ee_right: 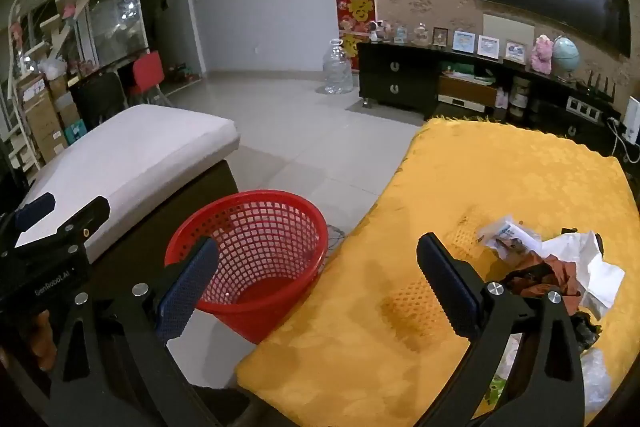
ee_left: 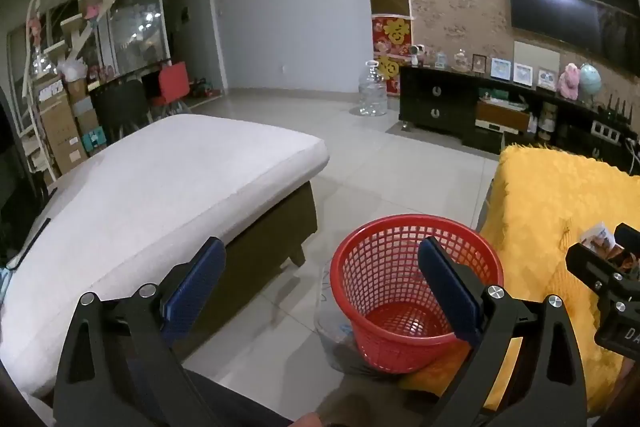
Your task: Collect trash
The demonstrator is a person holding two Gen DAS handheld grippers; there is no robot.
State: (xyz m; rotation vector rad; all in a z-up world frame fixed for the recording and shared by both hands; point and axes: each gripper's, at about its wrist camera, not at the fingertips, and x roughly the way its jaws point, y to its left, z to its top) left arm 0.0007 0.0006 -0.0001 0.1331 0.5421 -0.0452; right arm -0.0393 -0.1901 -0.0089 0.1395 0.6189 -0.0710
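at lower right of the right wrist view, trash pile [ee_right: 552, 263] is sitting on yellow cloth [ee_right: 460, 187]; both grippers [ee_right: 316, 287] [ee_left: 320, 287] are gaping wide, holding nothing. risk: loose wrappers slipping, missing red basket [ee_right: 256, 247].

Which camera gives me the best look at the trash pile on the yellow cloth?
The right wrist view: the trash pile lies spread on the yellow cloth, partly hidden behind that gripper's finger. The left wrist view shows only a scrap of it at the frame edge, behind the right gripper.
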